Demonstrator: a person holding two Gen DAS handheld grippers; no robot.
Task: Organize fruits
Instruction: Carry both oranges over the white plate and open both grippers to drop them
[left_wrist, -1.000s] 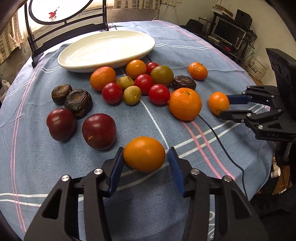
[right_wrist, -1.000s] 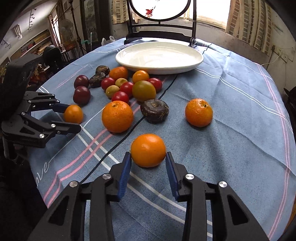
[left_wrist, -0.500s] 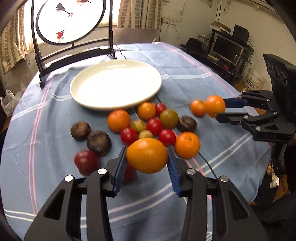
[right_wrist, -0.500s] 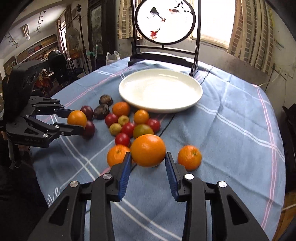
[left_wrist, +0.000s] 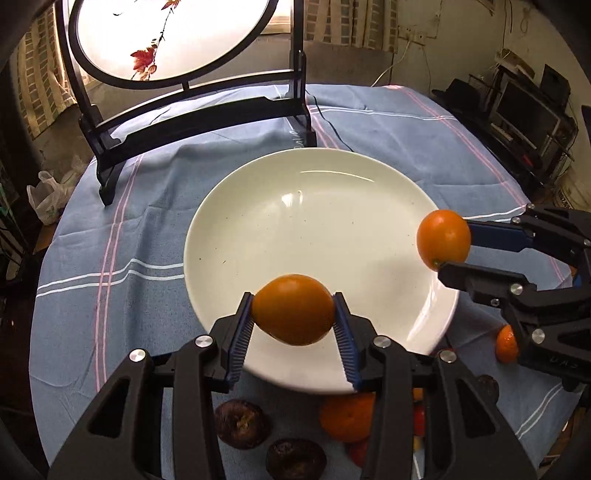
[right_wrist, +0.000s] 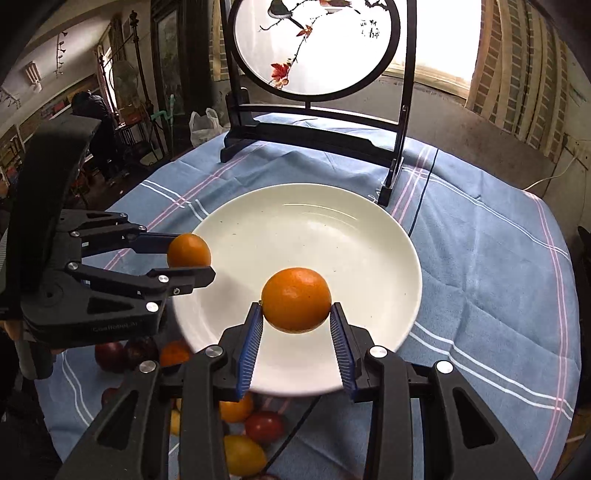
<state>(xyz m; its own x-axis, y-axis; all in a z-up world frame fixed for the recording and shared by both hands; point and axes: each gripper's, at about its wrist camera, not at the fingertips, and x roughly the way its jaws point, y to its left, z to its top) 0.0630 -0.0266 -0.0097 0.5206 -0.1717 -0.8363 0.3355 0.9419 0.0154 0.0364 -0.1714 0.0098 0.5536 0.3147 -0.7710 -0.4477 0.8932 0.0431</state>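
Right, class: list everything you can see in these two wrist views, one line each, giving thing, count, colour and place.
plate: one, white, nothing lying in it, middle of the table.
tablecloth: one, blue with white and pink stripes, covering the table.
round screen on stand: one, black frame, bird-and-leaf picture, behind the plate.
held oranges: two, orange, one in each gripper, over the plate.
loose fruit: several, orange, red, yellow and dark brown, on the cloth at the plate's near edge, partly hidden.
left gripper: black, blue pads, shut on an orange.
right gripper: same, shut on an orange.
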